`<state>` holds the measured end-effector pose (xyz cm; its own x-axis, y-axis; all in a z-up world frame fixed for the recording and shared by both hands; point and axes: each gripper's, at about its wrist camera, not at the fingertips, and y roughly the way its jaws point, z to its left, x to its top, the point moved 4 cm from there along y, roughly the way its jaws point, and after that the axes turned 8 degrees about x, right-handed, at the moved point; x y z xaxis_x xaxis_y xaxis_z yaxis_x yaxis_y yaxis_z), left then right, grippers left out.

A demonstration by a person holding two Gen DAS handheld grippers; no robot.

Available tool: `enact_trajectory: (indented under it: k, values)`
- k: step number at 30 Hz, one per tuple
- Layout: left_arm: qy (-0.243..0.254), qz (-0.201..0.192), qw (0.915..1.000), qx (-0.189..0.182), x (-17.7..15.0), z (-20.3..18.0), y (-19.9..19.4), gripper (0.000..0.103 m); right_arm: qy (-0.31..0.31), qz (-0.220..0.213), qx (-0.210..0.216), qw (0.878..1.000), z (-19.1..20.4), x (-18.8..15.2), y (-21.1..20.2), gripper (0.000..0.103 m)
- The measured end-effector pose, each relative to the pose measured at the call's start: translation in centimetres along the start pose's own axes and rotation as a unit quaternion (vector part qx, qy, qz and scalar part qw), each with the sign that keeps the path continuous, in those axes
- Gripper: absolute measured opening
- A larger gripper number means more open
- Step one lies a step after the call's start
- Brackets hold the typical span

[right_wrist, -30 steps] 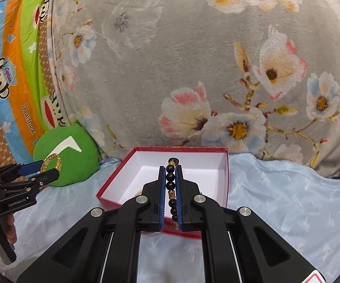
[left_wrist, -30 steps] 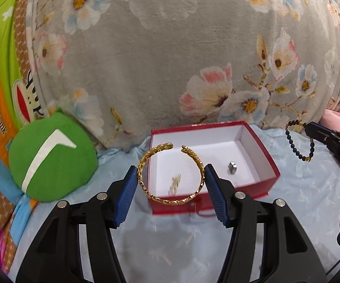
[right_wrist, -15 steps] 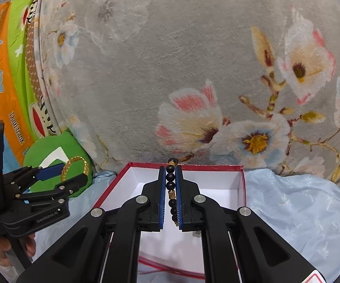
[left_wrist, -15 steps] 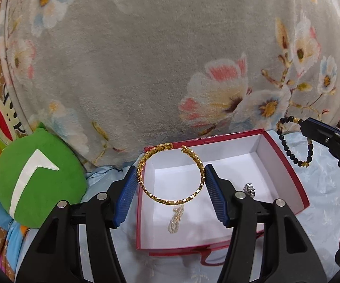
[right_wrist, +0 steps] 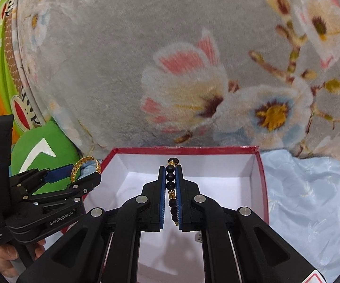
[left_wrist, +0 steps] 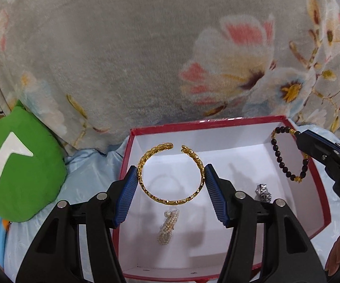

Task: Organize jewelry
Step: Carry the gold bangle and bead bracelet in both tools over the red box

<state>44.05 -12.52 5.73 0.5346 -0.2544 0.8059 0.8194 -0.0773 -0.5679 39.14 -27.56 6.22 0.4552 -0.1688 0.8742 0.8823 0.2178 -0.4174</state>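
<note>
While both hover over the red box (left_wrist: pixel 316 179), the left gripper (left_wrist: pixel 171 184) pinches a gold cuff bangle (left_wrist: pixel 170 174) across its width; the right gripper (right_wrist: pixel 170 193), nearly closed, clamps a black-bead bracelet (right_wrist: pixel 171 188).

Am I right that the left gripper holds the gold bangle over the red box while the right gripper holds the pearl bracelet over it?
Not quite: the right gripper holds the dark beaded bracelet, its jaws shut on it, as the right wrist view shows. The pearl bracelet lies on the floor of the red box. The left gripper does hold the gold bangle.
</note>
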Motion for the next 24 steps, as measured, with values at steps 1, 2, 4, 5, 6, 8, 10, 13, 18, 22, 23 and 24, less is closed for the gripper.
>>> enact_trajectory:
  k: [1,2,4,5,6,8,10,13,18,22,23,24]
  values:
    - [0.001,0.006,1.0,0.001,-0.2,0.0,0.6,0.056,0.001,0.004,-0.001,1.0,-0.1,-0.1,0.4,0.007]
    - [0.004,0.011,0.9999,0.005,-0.4,0.0,1.2,0.056,0.0,0.008,-0.001,1.0,-0.1,-0.3,0.8,0.007]
    - [0.005,0.015,0.9998,0.011,-0.9,0.1,2.1,0.056,-0.004,0.015,-0.005,1.0,-0.2,-0.5,1.6,0.007]
    - [0.003,0.019,0.9997,0.013,-1.0,0.1,2.5,0.056,-0.005,0.018,-0.006,1.0,-0.2,-0.5,2.0,0.007]
    - [0.001,0.022,0.9997,0.013,-1.2,0.2,2.8,0.056,-0.005,0.02,-0.006,1.0,-0.3,-0.6,2.3,0.007]
    - [-0.004,0.03,0.9995,0.013,-1.2,0.3,3.5,0.056,-0.001,0.024,-0.005,1.0,-0.5,-0.6,2.9,0.007]
    - [-0.007,0.034,0.9993,0.014,-1.3,0.4,4.1,0.056,-0.002,0.027,-0.008,1.0,-0.6,-0.6,3.5,0.007]
    - [-0.01,0.038,0.999,0.019,-1.1,0.4,4.8,0.056,-0.003,0.031,-0.013,0.999,-0.7,-0.8,4.3,0.007]
    - [0.001,0.041,0.9987,0.029,-0.4,-0.4,6.2,0.056,0.0,0.042,-0.023,0.999,-1.2,-0.6,6.0,0.007]
    - [-0.004,0.057,0.9977,0.038,0.0,-1.3,8.0,0.057,-0.002,0.062,-0.035,0.997,-1.3,-0.2,7.7,0.007]
    - [-0.005,0.061,0.9973,0.04,-0.1,-1.4,8.4,0.057,-0.006,0.068,-0.038,0.997,-1.3,-0.4,7.9,0.007]
    - [-0.004,0.064,0.997,0.043,-0.2,-1.6,8.7,0.057,-0.01,0.067,-0.043,0.997,-1.2,-0.4,8.0,0.007]
